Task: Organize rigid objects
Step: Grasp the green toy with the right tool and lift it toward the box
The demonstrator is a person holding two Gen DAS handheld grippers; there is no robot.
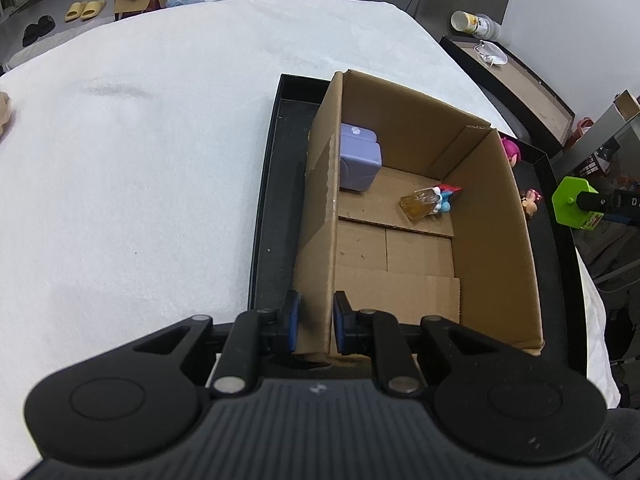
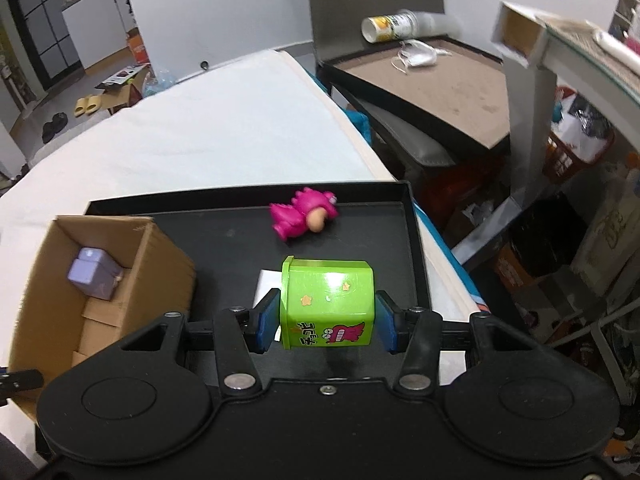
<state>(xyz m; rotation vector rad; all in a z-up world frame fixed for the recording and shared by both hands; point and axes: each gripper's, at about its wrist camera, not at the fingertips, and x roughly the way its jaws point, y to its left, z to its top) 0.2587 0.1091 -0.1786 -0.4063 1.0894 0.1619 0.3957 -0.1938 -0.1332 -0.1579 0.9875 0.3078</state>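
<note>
An open cardboard box [image 1: 492,216] stands on a black tray [image 1: 276,184] on a white-covered table. Inside it lie a lilac case [image 1: 358,158] and a small amber bottle with a red-and-blue figure [image 1: 430,202]. My left gripper [image 1: 316,326] is shut on the box's near left wall. My right gripper [image 2: 327,316] is shut on a green hexagonal tin [image 2: 328,302], held above the tray [image 2: 224,236]; the tin also shows at the right of the left wrist view [image 1: 570,204]. A pink dinosaur figure [image 2: 304,216] lies on the tray beyond it.
A small brown figure [image 1: 530,202] lies on the tray right of the box. A white card [image 2: 266,282] lies under the tin. The box [image 2: 48,292] is at the left in the right wrist view. A brown side table [image 2: 440,84] with a cup and a mask stands to the right.
</note>
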